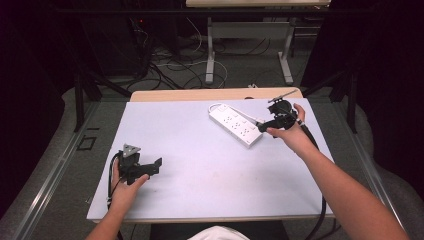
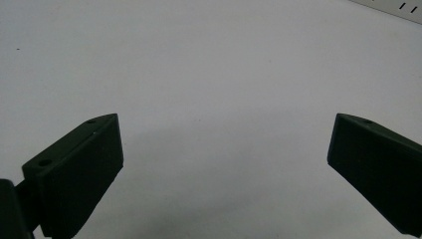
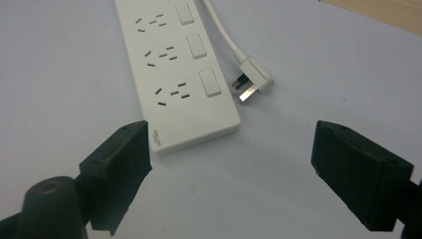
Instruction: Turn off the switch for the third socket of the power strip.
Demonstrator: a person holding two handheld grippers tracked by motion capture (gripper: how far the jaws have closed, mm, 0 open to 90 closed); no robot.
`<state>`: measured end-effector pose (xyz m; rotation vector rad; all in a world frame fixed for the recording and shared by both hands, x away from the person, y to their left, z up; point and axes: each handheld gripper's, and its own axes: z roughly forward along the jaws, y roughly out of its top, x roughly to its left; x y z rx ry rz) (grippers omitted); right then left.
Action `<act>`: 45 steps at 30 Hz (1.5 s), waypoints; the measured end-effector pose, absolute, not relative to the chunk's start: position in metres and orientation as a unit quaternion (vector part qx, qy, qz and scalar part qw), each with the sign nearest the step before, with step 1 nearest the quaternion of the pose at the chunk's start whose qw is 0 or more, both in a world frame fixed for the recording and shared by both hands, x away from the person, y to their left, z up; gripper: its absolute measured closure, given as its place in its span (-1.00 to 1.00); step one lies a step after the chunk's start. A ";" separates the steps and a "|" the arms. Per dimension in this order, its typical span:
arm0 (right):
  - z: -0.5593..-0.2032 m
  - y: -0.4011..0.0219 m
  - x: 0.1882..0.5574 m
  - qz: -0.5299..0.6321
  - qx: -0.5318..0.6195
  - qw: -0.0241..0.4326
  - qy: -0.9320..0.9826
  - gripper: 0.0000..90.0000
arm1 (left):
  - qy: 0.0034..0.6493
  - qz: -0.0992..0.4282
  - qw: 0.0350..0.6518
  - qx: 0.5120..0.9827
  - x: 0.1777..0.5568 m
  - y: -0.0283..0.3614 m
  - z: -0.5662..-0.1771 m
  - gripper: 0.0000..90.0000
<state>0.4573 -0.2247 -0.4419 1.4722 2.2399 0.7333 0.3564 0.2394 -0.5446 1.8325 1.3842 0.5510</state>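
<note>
Left gripper [image 1: 150,168] at 8 o'clock, jaws spread, empty, resting low on table [image 1: 200,165]. Right gripper [image 3: 229,164] at 2 o'clock, jaws wide, empty. Power strip [image 3: 174,69] just ahead; plug [image 3: 253,82] beside it. Likely plug pickup: approach square, close on plug body, not prongs.

left hand [image 1: 125,187] low at the near left, left gripper [image 1: 150,167] with fingers [image 2: 74,174] wide apart, right arm stretched forward, right gripper [image 1: 267,125] fingers [image 3: 119,169] spread, empty
</note>
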 end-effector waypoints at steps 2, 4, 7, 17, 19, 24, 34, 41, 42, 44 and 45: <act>-0.441 -0.223 0.460 0.257 0.519 0.180 0.795 -0.66 | 0.542 0.216 0.383 0.716 0.357 0.239 -0.545 -0.98; -0.441 -0.221 0.462 0.258 0.519 0.178 0.795 -0.65 | 0.541 0.215 0.382 0.717 0.357 0.240 -0.545 -0.98; -0.440 -0.220 0.466 0.257 0.518 0.179 0.796 -0.62 | 0.541 0.214 0.381 0.718 0.357 0.240 -0.545 -0.98; -0.440 -0.216 0.480 0.259 0.528 0.178 0.789 -0.42 | 0.542 0.214 0.383 0.717 0.357 0.240 -0.545 -0.98; -0.440 -0.216 0.482 0.259 0.528 0.176 0.789 -0.38 | 0.542 0.214 0.381 0.718 0.357 0.240 -0.545 -0.98; -0.441 -0.211 0.489 0.256 0.527 0.173 0.792 -0.32 | 0.542 0.213 0.382 0.718 0.357 0.241 -0.545 -0.98; -0.451 -0.204 0.498 0.242 0.523 0.178 0.797 -0.25 | 0.543 0.214 0.384 0.716 0.358 0.241 -0.545 -0.98; -0.456 -0.203 0.504 0.243 0.530 0.176 0.793 -0.18 | 0.543 0.214 0.383 0.716 0.358 0.241 -0.545 -0.98; -0.456 -0.203 0.504 0.241 0.528 0.176 0.795 -0.18 | 0.543 0.214 0.384 0.716 0.358 0.241 -0.545 -0.98; -0.458 -0.202 0.506 0.243 0.532 0.176 0.792 -0.18 | 0.542 0.214 0.384 0.716 0.358 0.241 -0.545 -0.98; -0.458 -0.202 0.507 0.240 0.534 0.178 0.791 -0.17 | 0.542 0.214 0.384 0.716 0.358 0.241 -0.545 -0.98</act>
